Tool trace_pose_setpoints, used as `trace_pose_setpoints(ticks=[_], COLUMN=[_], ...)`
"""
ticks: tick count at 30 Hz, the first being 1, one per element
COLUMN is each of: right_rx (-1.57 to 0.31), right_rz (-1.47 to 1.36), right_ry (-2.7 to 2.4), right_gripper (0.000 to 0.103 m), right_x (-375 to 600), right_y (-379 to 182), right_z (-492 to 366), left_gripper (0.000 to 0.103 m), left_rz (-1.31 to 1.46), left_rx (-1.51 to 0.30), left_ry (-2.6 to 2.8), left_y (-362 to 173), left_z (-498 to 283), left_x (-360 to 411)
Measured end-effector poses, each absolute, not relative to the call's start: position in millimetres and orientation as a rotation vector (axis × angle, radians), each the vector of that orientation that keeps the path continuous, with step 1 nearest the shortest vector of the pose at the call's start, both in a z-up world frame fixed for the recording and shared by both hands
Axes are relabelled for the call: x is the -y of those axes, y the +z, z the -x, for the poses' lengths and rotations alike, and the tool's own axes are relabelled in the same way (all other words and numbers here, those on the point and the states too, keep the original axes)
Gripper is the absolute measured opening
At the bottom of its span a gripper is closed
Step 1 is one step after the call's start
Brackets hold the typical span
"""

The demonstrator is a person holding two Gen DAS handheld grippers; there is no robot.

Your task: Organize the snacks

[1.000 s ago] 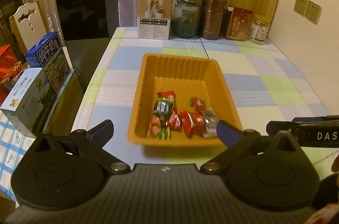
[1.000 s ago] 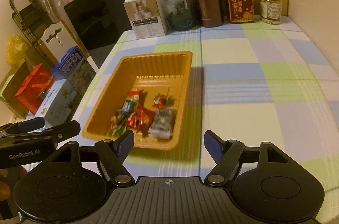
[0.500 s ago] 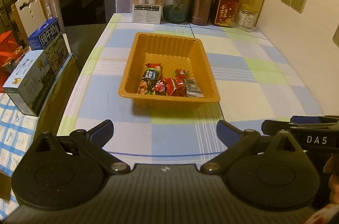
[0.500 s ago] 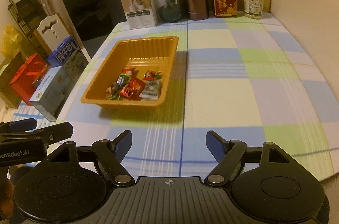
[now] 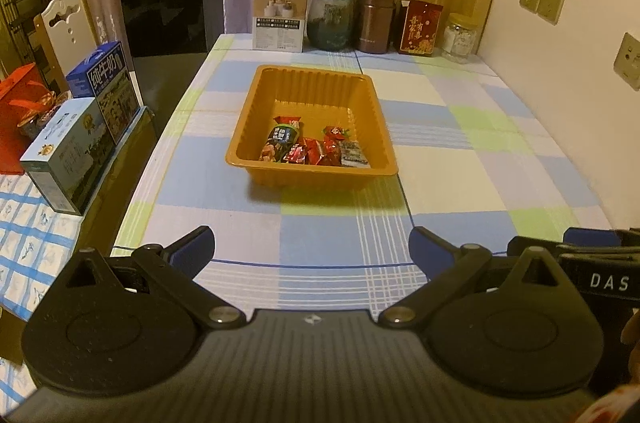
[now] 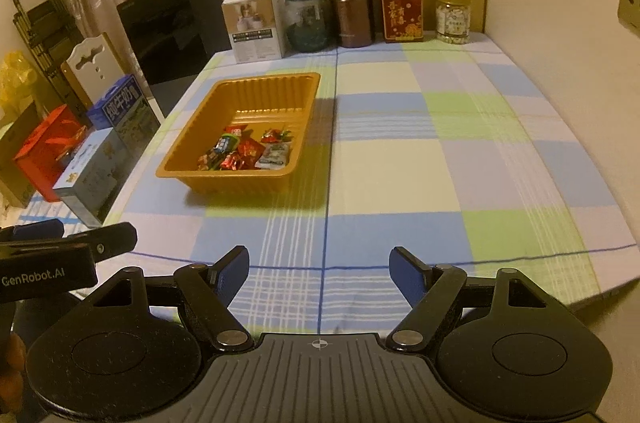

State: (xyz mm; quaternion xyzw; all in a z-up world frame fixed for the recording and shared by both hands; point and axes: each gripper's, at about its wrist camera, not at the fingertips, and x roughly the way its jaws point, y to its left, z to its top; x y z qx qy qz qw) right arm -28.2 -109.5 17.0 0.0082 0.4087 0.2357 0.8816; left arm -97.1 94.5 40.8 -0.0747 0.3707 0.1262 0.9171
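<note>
An orange plastic tray (image 5: 312, 83) stands on the checked tablecloth; it also shows in the right wrist view (image 6: 256, 91). Several wrapped snacks (image 5: 312, 149) lie together at its near end, also seen in the right wrist view (image 6: 246, 151). My left gripper (image 5: 312, 251) is open and empty, held back over the table's near edge, well short of the tray. My right gripper (image 6: 320, 273) is open and empty, also over the near edge, to the right of the tray. Each gripper shows at the edge of the other's view.
A white box (image 5: 280, 13), a glass jar (image 5: 330, 19), a brown canister (image 5: 376, 17), a red box (image 5: 420, 27) and a small jar (image 5: 460, 39) line the table's far edge. Milk cartons (image 5: 80, 127) stand on a bench to the left. A wall is on the right.
Both grippers have pulled back from the tray toward the table's near edge, so the tray looks smaller and farther. Both stayed open and empty.
</note>
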Motion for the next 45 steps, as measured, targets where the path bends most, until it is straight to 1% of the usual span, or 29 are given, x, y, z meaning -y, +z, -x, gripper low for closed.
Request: trace_pose_setpoints(ticks=[15, 45], right_rx=[-0.766, -0.740], right_rz=[-0.012, -0.028], right_ry=[0.479, 0.468], right_gripper=[0.077, 0.077], right_x=[115.3, 123.1], right_y=[33.2, 33.8], right_z=[56.9, 59.7], left_gripper=[0.103, 0.103], left_rz=[0.113, 0.106], left_rx=[-0.724, -0.708], left_ry=[0.247, 0.238], left_y=[49.8, 51.1], left_z=[120.8, 125.2], left_x=[-79.8, -72.2])
